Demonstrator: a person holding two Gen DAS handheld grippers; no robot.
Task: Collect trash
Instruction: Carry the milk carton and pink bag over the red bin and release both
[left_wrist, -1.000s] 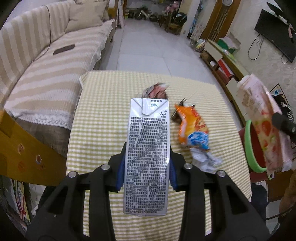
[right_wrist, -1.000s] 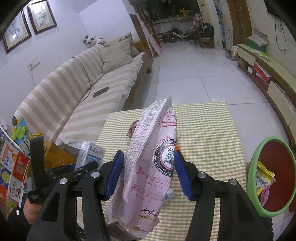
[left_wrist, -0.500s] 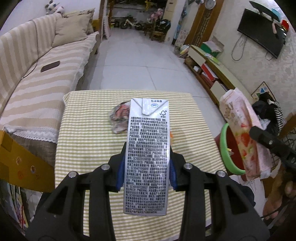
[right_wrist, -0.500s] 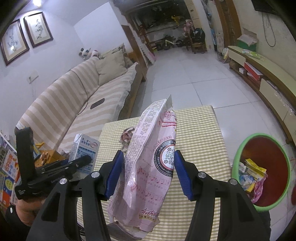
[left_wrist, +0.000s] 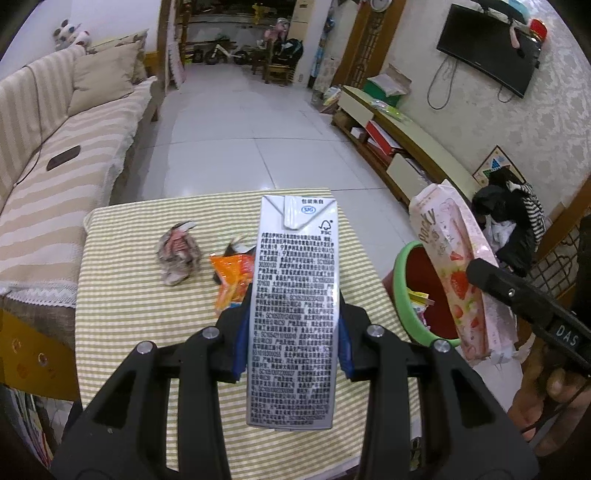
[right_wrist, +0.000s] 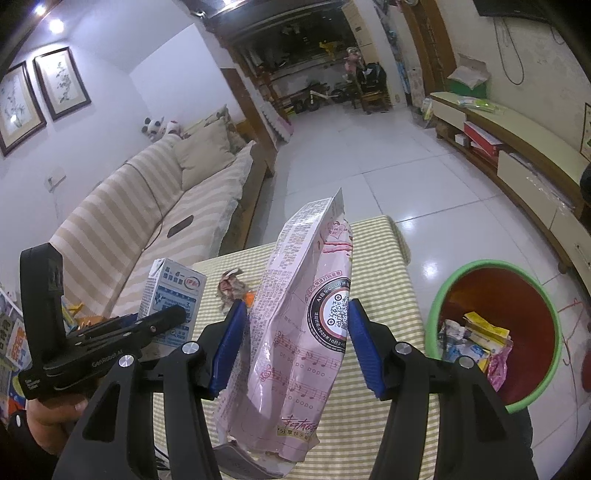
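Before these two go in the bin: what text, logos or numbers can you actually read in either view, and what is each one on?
"SIG" and "FSC": top flap of the milk carton in the left gripper.
"Pocky": pink snack bag in the right gripper, left wrist view.
"po po popo": same bag, right wrist view.
"DAS": right gripper's body.
"GenRobot.AI": left gripper's body.
The carton's dense print and the bag's other text are too small to read.

Two black two-finger grippers are seen: the left gripper (left_wrist: 291, 332) and the right gripper (right_wrist: 297, 347). One silver-grey drink carton (left_wrist: 293, 310), one pink snack bag (right_wrist: 303, 332), one crumpled pinkish wrapper (left_wrist: 179, 253), one orange foil wrapper (left_wrist: 234, 277) and one green-rimmed red bin (right_wrist: 436, 306) are counted.
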